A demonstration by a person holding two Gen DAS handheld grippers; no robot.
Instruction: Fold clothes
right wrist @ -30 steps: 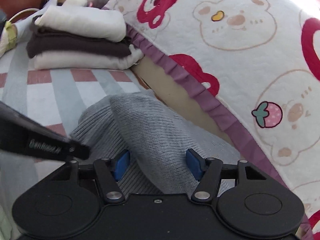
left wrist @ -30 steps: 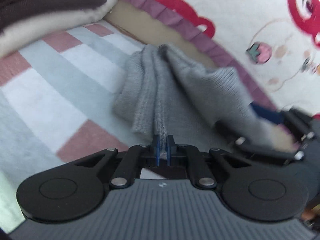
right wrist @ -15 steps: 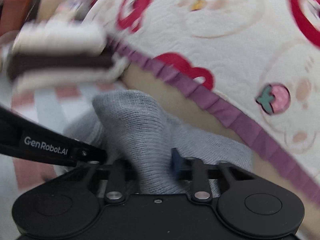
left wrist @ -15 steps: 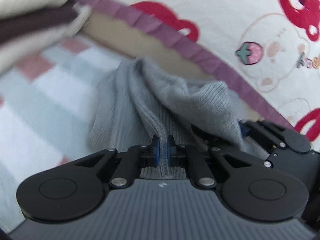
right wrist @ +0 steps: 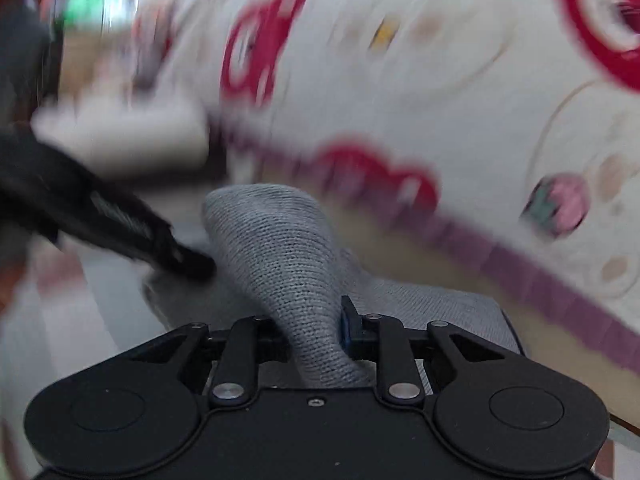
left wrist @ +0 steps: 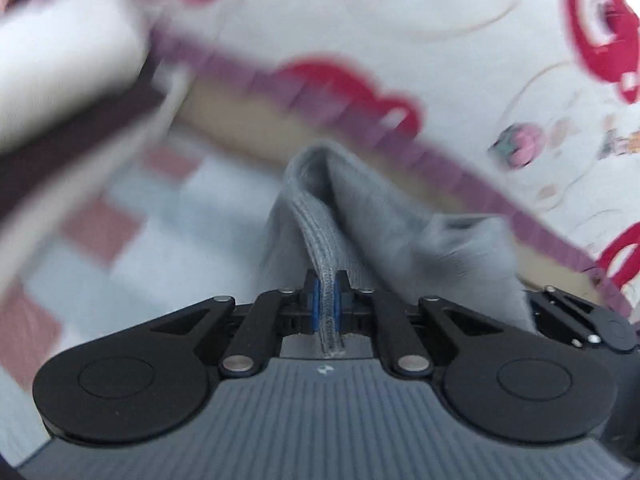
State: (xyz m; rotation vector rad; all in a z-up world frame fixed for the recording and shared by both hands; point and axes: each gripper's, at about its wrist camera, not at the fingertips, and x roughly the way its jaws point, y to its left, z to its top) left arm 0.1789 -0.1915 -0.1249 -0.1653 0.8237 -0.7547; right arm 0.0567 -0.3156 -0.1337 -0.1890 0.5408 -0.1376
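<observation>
Left gripper [left wrist: 328, 306] pinches a thin ribbed edge of the grey knit garment [left wrist: 384, 232]; right gripper [right wrist: 316, 332] is clamped on a thicker bunch. Garment rises ahead of both over the checked blanket [left wrist: 132, 240].

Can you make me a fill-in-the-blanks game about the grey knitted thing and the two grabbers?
1. Both grippers are shut on the ____ knitted garment.
2. The left gripper pinches a thin ribbed ____ of it.
3. The right gripper squeezes a thick bunched fold; its blue-padded fingers have just been ____.
4. The quilt behind has ____ bear shapes.

Missing words: grey; edge; closing; red
</observation>
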